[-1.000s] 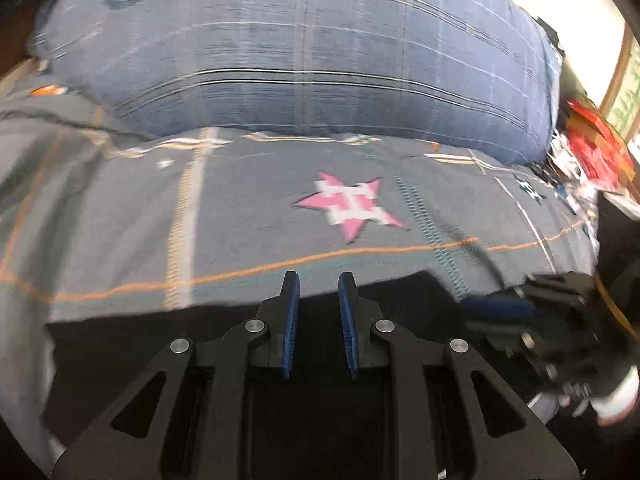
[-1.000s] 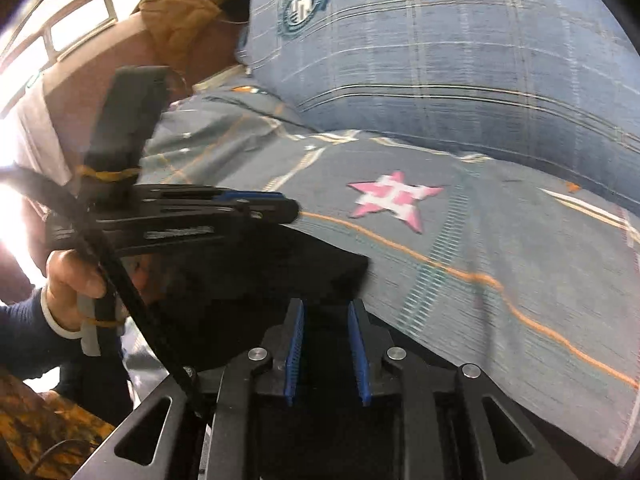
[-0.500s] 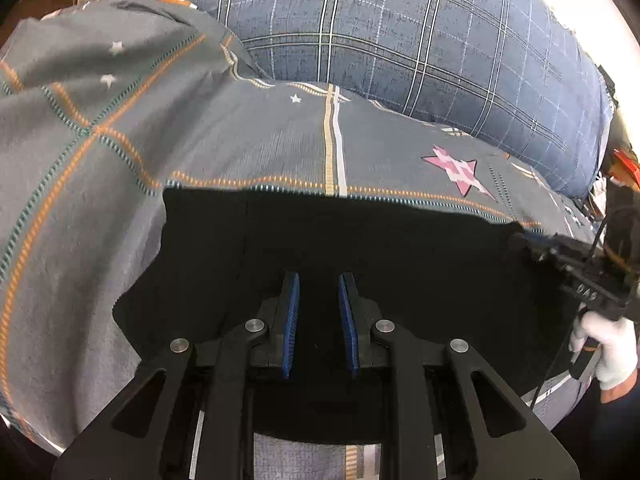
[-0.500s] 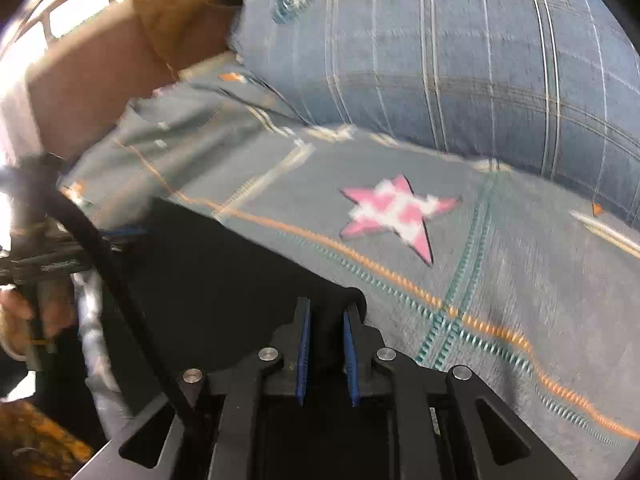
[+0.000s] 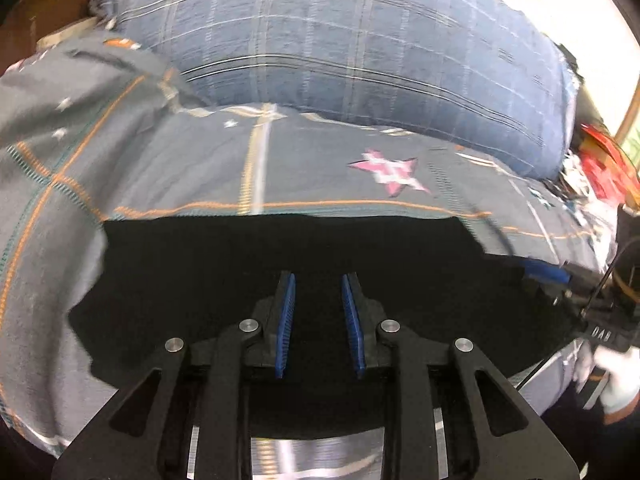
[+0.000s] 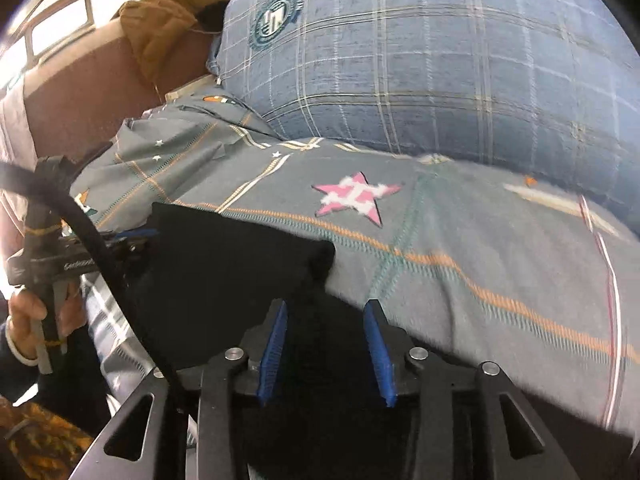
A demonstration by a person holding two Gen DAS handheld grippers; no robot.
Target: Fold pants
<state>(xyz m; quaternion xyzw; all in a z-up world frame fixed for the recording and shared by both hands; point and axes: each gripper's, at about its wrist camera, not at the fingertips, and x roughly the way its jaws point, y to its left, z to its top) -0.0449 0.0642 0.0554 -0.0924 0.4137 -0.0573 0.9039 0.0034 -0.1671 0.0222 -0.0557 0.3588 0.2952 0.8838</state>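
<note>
Black pants [image 5: 280,252] lie folded flat on the grey bed sheet [image 5: 168,176]. My left gripper [image 5: 318,284] hovers over their near middle. Its jaws are opening slightly, with a clear gap and only the flat cloth showing beneath. My right gripper [image 6: 326,308] sits at the pants' right corner [image 6: 320,256]. Its jaws are opening wide, and the blue pads stand apart from the cloth that lies between them. The right wrist view shows the left gripper [image 6: 136,236] at the pants' left edge. The left wrist view shows the right gripper [image 5: 544,274] at the right edge.
A big blue plaid pillow [image 5: 360,60] fills the back of the bed. A pink star [image 6: 352,200] marks the sheet just beyond the pants. A brown headboard [image 6: 80,92] with a mustard cloth [image 6: 160,28] stands at the left. Red clutter [image 5: 600,160] lies past the bed's right side.
My right jaws were shut on the pants' corner half a second ago and have now spread off it. The left jaws have widened a little, and the left view has shifted over the pants.
</note>
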